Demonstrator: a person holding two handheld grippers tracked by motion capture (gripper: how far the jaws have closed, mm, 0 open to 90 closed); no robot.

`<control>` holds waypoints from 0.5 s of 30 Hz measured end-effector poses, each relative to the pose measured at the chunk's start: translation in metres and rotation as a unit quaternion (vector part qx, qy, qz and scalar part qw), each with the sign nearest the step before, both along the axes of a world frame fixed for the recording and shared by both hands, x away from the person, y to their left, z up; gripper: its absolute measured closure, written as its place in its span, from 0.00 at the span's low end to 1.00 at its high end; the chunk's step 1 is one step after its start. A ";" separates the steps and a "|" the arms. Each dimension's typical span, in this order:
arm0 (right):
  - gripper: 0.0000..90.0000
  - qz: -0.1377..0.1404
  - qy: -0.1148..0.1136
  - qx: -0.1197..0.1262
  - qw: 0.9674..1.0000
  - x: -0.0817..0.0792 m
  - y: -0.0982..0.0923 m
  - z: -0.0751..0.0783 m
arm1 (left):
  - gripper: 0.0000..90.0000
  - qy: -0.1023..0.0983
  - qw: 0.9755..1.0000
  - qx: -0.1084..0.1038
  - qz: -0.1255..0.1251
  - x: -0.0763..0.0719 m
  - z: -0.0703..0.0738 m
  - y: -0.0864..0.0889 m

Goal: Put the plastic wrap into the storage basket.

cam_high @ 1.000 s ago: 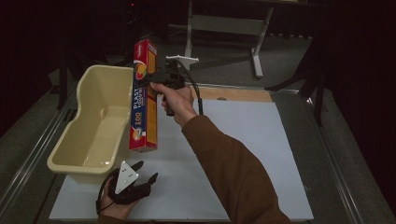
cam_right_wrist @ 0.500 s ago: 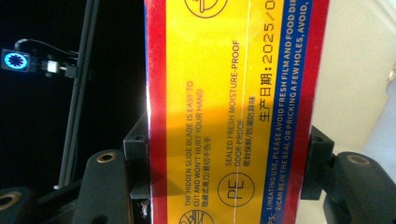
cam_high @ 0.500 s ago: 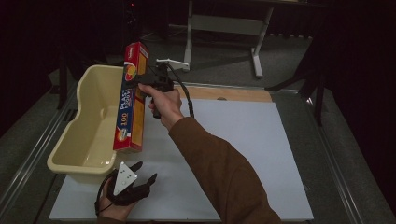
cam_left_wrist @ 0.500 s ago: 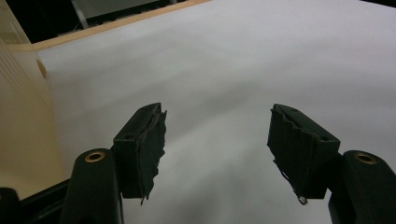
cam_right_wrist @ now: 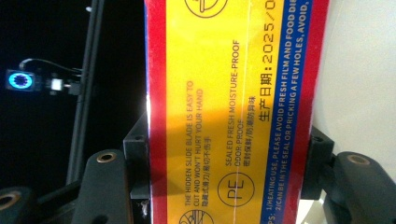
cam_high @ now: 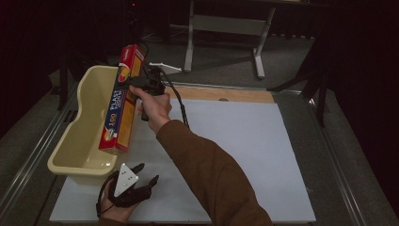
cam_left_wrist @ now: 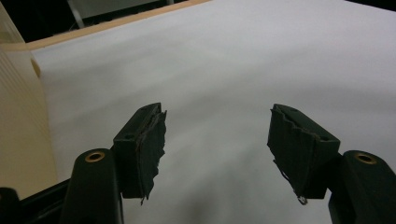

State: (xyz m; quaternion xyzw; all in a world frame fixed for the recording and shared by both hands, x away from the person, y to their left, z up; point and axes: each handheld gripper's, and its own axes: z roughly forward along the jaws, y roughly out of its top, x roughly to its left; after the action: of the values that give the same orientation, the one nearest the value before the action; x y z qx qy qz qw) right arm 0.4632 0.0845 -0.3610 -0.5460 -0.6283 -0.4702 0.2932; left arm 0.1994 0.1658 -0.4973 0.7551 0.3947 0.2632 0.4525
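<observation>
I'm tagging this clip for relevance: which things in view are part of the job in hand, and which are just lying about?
In the job:
- plastic wrap box, clamped in the right hand-held gripper
- yellow tub, under the box

Lying about:
- left hand-held gripper, open, resting on the white mat
- metal stand behind the table

The cream tub [cam_high: 80, 136] walls off the bench [cam_high: 263, 155] along its left side. A long box [cam_high: 120, 106], held tilted, hangs over the tub's right rim. Right of the tub, the white sheet [cam_left_wrist: 233, 60] lies bare and open.
</observation>
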 end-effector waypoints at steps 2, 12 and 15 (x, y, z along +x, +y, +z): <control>0.43 -0.002 -0.006 -0.006 1.000 -0.002 0.004 -0.002 | 0.40 0.000 1.000 0.000 0.000 0.000 0.000 0.000; 0.44 -0.027 -0.010 0.011 1.000 -0.012 0.023 -0.008 | 0.40 0.002 1.000 -0.004 0.001 0.001 0.000 0.001; 0.43 -0.031 -0.010 0.012 0.999 -0.015 0.032 -0.013 | 0.40 0.004 1.000 -0.005 0.001 0.002 -0.001 0.001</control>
State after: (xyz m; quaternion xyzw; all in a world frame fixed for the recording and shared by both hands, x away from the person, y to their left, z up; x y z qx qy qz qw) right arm 0.4478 0.1161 -0.3743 -0.5566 -0.6087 -0.4919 0.2788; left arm 0.2010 0.1669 -0.4983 0.7533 0.3989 0.2584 0.4545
